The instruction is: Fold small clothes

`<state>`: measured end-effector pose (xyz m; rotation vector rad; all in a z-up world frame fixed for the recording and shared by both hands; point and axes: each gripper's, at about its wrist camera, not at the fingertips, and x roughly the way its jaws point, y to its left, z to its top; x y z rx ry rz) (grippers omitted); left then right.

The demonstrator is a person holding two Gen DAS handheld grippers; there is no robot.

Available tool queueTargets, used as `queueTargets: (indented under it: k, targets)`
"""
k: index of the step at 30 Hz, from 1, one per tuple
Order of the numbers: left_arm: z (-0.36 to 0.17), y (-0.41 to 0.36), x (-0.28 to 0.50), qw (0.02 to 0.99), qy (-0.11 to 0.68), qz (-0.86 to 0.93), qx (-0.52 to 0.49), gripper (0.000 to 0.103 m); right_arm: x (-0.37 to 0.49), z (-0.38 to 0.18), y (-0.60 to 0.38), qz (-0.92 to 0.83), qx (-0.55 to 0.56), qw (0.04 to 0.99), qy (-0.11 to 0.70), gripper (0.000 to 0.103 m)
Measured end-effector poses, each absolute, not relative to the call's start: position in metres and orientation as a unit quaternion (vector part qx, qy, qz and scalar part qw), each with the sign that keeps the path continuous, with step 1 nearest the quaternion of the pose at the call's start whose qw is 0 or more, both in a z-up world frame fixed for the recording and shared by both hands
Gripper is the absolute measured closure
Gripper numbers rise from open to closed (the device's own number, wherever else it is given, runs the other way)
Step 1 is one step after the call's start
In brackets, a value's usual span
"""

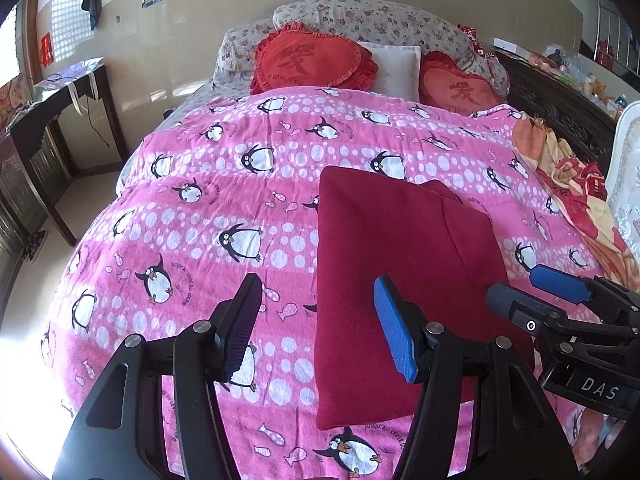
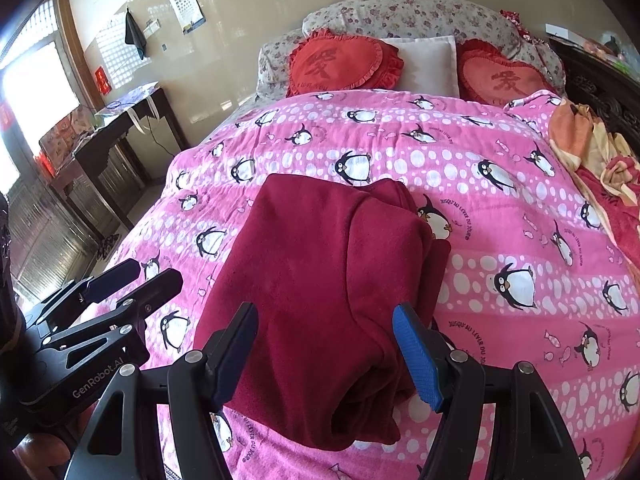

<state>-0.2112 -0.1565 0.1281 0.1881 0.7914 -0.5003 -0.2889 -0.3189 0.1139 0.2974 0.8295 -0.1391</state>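
A dark red fleece garment point(image 1: 400, 280) lies folded into a thick rectangle on the pink penguin blanket point(image 1: 200, 208). My left gripper point(image 1: 318, 320) hovers open over the garment's left edge. Its blue-padded finger is above the red cloth, the other finger above the blanket, and nothing is pinched. In the right wrist view the garment point(image 2: 320, 272) shows stacked layers along its right side. Above its near end my right gripper point(image 2: 326, 344) stands open, with the cloth below the gap. Each gripper appears in the other's view: right gripper point(image 1: 528, 294), left gripper point(image 2: 140, 280).
Two red heart cushions point(image 1: 312, 60), a white pillow point(image 1: 396, 68) and floral pillows lie at the head of the bed. A crumpled orange floral blanket point(image 1: 576, 184) sits at the right edge. A dark wooden desk point(image 1: 60, 96) stands by the left wall, with floor beside the bed.
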Motion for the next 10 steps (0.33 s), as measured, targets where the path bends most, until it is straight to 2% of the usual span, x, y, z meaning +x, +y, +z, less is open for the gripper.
queueTargets:
  k: [10]
  targets:
    - [0.121, -0.145, -0.196, 0.887, 0.391, -0.231, 0.076, 0.045, -0.286, 0.108, -0.325, -0.066, 0.146, 0.900, 0.405, 0.036]
